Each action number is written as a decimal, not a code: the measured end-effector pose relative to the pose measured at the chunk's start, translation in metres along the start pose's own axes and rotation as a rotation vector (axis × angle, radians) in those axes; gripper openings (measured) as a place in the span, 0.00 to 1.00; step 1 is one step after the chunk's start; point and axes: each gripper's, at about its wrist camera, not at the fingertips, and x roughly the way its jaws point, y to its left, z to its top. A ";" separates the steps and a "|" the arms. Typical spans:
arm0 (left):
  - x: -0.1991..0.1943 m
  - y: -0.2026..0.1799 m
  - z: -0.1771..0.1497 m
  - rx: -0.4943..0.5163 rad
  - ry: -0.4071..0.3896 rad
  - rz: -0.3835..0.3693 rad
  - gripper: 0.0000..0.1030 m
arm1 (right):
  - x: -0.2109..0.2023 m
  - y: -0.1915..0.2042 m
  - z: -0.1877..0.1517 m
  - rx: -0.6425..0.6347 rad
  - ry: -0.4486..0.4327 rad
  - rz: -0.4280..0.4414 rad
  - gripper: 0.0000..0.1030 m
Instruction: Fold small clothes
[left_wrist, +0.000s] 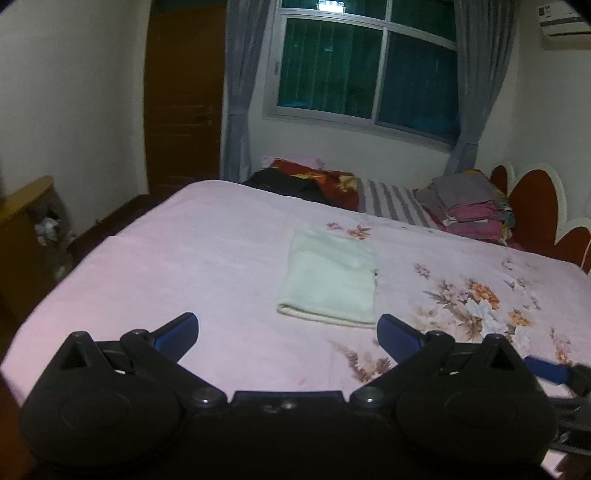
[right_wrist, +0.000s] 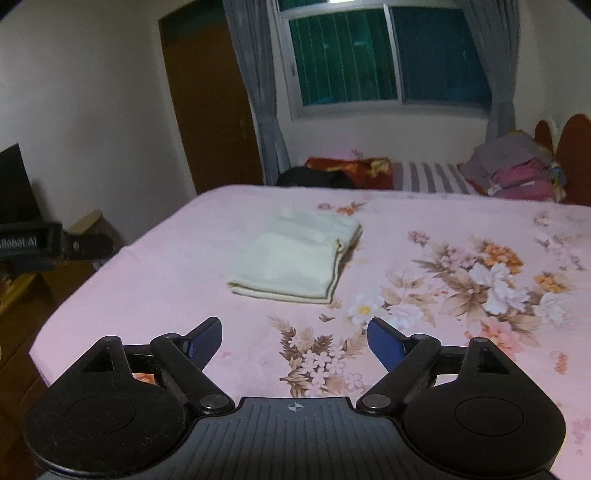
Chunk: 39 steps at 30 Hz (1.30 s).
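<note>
A small cream-white garment (left_wrist: 330, 275) lies folded into a flat rectangle on the pink floral bed sheet (left_wrist: 184, 258). It also shows in the right wrist view (right_wrist: 295, 256), with a folded edge on its right side. My left gripper (left_wrist: 287, 330) is open and empty, held above the sheet just short of the garment's near edge. My right gripper (right_wrist: 294, 338) is open and empty, held back from the garment over the flower print. The right gripper's blue finger (left_wrist: 546, 369) shows at the left view's right edge. The left gripper's body (right_wrist: 48, 242) shows at the right view's left edge.
A stack of folded clothes (left_wrist: 469, 206) sits at the far right by the red headboard (left_wrist: 535, 206). A striped cloth (left_wrist: 391, 201) and a dark red blanket (left_wrist: 317, 177) lie along the far edge. A brown wardrobe (left_wrist: 184, 99) and a window (left_wrist: 369, 66) are behind.
</note>
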 end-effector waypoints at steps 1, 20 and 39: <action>-0.006 0.000 -0.002 0.009 -0.011 0.020 1.00 | -0.009 0.003 0.000 0.002 -0.013 -0.009 0.85; -0.049 -0.013 -0.022 0.039 -0.045 0.028 1.00 | -0.085 0.028 0.011 0.010 -0.189 -0.087 1.00; -0.052 -0.020 -0.024 0.054 -0.045 0.037 1.00 | -0.090 0.023 0.012 0.010 -0.193 -0.080 1.00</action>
